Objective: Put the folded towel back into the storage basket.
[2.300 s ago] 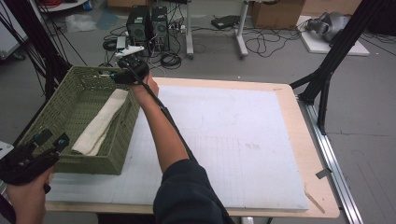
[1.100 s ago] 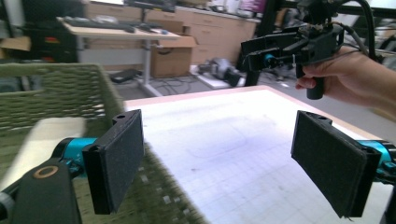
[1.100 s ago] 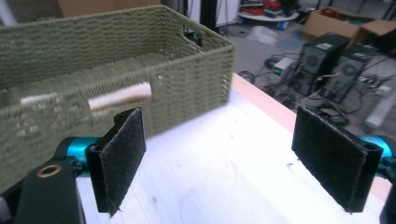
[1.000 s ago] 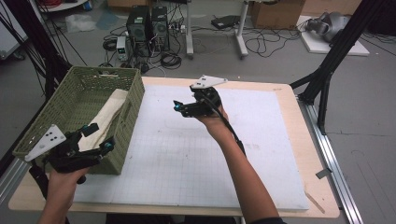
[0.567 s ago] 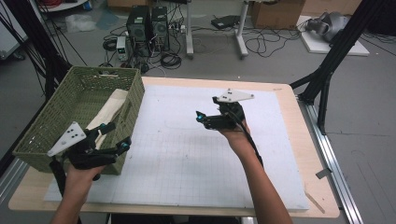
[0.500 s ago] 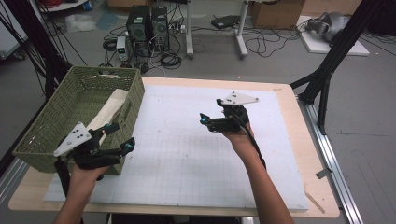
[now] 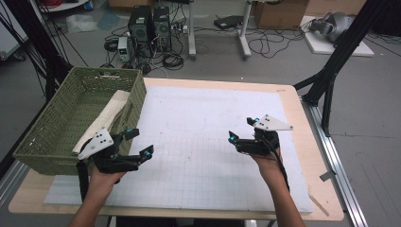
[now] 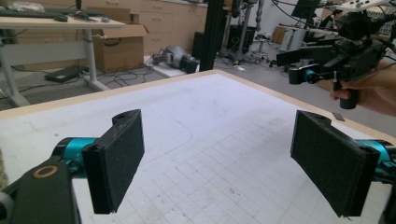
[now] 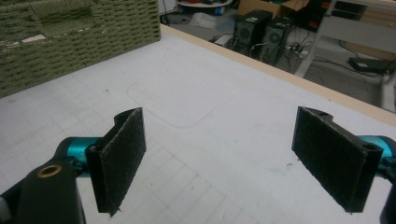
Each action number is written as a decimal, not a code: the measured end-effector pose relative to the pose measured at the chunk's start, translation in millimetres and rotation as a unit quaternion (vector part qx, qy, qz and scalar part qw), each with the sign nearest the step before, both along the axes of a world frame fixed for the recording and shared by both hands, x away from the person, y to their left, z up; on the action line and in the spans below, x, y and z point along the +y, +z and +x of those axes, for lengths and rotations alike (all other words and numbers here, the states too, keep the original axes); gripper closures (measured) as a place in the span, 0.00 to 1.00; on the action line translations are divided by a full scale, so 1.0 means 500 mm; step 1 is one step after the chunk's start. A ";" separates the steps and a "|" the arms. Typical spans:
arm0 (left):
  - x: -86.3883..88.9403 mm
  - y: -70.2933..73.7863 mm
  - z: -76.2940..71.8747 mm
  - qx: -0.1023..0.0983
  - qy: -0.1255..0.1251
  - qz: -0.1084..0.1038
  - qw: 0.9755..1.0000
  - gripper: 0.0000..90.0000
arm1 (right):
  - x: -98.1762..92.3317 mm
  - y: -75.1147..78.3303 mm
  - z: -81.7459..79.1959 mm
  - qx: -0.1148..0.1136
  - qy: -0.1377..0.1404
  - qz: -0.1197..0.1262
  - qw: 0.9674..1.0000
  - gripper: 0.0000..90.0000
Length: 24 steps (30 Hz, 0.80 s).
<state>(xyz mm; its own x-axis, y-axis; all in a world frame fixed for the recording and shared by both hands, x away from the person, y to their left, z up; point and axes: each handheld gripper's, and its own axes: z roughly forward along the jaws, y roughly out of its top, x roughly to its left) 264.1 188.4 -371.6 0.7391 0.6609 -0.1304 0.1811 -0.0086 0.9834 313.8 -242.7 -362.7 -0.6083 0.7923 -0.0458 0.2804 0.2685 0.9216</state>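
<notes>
Between steps: left gripper (image 7: 135, 143) and right gripper (image 7: 243, 130) both wide and empty above the bench (image 7: 302, 118), folded cloth (image 7: 101, 122) lying in the green basket (image 7: 42, 142); next likely a fresh reach.

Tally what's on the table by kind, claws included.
Green woven basket: 1
Cream folded cloth in the basket: 1
White gridded mat: 1
Handheld claws, both open and empty: 2, left claw, right claw
Total: 5
</notes>
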 end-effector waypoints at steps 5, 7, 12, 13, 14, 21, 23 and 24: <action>-0.014 -0.011 0.007 0.005 -0.008 0.003 1.000 0.20 | -0.024 -0.016 -0.027 -0.004 -0.018 -0.007 1.000 0.18; -0.020 -0.016 0.009 0.006 -0.009 0.007 1.000 0.20 | -0.033 -0.024 -0.037 -0.003 -0.027 -0.012 1.000 0.18; -0.033 -0.028 0.016 0.008 -0.014 0.010 1.000 0.20 | -0.054 -0.046 -0.057 0.006 -0.041 -0.013 0.999 0.18; -0.035 -0.029 0.017 0.007 -0.014 0.010 1.000 0.20 | -0.059 -0.049 -0.060 0.003 -0.043 -0.014 0.999 0.18; -0.036 -0.031 0.017 0.006 -0.013 0.012 1.000 0.20 | -0.063 -0.053 -0.063 0.005 -0.046 -0.013 0.999 0.18; -0.049 -0.043 0.024 0.007 -0.021 0.014 1.000 0.20 | -0.084 -0.075 -0.078 0.003 -0.059 -0.016 0.998 0.18; -0.053 -0.046 0.025 0.007 -0.025 0.016 1.000 0.20 | -0.088 -0.080 -0.082 0.002 -0.062 -0.013 0.998 0.18; -0.056 -0.048 0.025 0.008 -0.026 0.017 0.999 0.20 | -0.090 -0.081 -0.084 0.003 -0.065 -0.011 0.998 0.18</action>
<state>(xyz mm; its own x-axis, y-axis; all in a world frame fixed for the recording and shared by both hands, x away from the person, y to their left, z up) 276.8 160.5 -395.6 0.7705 0.6258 -0.1210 0.1958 -0.0517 0.9793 272.0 -287.6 -403.4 -0.5015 0.8630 -0.0614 0.3193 0.2506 0.9139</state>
